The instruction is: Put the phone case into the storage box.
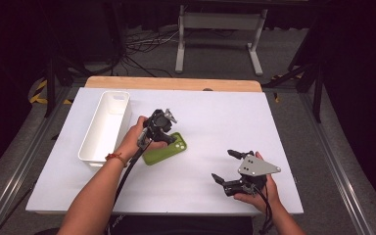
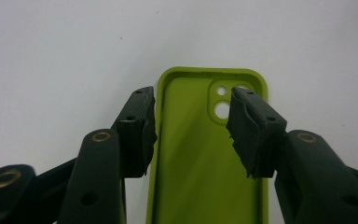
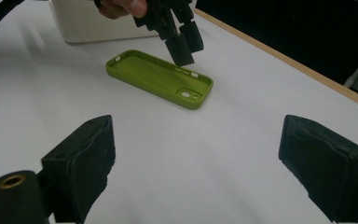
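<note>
Reaching forward from the table's near edge, the person's left hand [image 1: 136, 134] tips the left gripper [image 2: 192, 130] down over a green phone case [image 2: 193, 154] lying hollow side up on the white table [image 1: 215, 117] beside a white bin [image 1: 105, 125], jaws apart above it. The right gripper [image 1: 231, 166], held low near the front edge, points left with jaws spread wide.

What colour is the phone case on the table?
Lime green phone case, clearest in the left gripper view.
</note>
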`<state>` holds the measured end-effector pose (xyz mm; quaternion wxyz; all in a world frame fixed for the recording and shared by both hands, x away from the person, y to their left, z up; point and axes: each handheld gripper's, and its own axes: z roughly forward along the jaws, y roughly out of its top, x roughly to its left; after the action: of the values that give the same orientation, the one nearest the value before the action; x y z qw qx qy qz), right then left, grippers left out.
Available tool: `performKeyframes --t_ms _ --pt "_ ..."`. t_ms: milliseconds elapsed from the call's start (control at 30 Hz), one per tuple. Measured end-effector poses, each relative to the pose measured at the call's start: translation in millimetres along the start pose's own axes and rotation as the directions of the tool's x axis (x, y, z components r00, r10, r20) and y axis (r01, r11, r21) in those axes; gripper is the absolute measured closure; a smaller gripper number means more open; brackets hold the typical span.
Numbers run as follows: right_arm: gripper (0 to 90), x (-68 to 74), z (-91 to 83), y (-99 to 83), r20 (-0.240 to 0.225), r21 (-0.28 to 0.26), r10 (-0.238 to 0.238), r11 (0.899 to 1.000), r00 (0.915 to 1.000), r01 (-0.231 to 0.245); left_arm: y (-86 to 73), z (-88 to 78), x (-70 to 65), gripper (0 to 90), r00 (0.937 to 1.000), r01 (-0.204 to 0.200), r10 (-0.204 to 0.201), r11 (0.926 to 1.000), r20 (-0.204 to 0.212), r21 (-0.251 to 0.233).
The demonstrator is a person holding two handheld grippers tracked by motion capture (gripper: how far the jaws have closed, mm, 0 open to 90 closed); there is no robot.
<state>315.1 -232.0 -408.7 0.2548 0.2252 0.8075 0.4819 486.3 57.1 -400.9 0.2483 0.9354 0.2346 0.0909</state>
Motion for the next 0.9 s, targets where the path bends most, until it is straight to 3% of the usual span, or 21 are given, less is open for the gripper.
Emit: performKeyframes --t_ms 67,167,267,300,333,367,433,600,767,900 --pt "11.5 -0.3 -0.2 -0.1 -0.005 0.002 -0.002 1.0 1.0 0.002 6.8 6.3 5.7 58.4 0.9997 0.004 -0.002 0.9979 -0.023 0.064" --pt "11.5 -0.3 -0.2 -0.4 -0.01 0.005 -0.005 1.0 0.9999 0.005 13.4 11.4 12.0 61.8 1.0 0.001 0.0 0.9907 -0.009 0.136" --pt "11.5 0.5 -1.3 0.6 -0.012 0.002 -0.012 1.0 0.9999 0.012 16.6 20.3 16.6 64.4 1.0 0.001 -0.001 0.978 0.002 0.209" --pt "11.5 0.5 -1.3 0.6 -0.012 0.002 -0.012 1.0 0.9999 0.012 16.6 20.3 16.6 64.9 1.0 0.001 -0.001 0.978 0.002 0.209" --pt "11.5 0.6 -1.7 0.9 -0.013 -0.002 -0.011 1.0 0.9999 0.011 16.4 26.2 20.5 64.9 0.9999 0.013 -0.012 0.9688 -0.004 0.248" --pt "11.5 0.4 -2.3 1.2 -0.011 -0.004 -0.01 1.0 0.9999 0.01 15.7 29.1 22.3 66.3 0.9999 0.013 -0.011 0.9653 -0.007 0.261" --pt "11.5 0.0 -2.0 0.9 -0.015 -0.004 -0.009 1.0 0.9999 0.009 14.9 29.7 26.1 71.0 0.999 0.033 -0.039 0.9701 0.023 0.241" --pt "11.5 0.7 0.1 0.1 -0.021 0.007 -0.011 1.0 0.9997 0.011 14.2 30.3 27.1 79.6 0.9976 0.034 -0.047 0.972 0.052 0.233" --pt "11.5 2.7 1.7 0.1 -0.028 0.015 -0.018 1.0 0.9995 0.019 13.7 29.6 26.2 85.7 0.9988 0.039 -0.045 0.9715 0.02 0.234" --pt "11.5 2.2 2.8 -0.7 -0.028 0.02 -0.014 1.0 0.9995 0.015 13.8 28.9 22.0 87.3 0.9991 0.036 -0.029 0.965 -0.03 0.26"
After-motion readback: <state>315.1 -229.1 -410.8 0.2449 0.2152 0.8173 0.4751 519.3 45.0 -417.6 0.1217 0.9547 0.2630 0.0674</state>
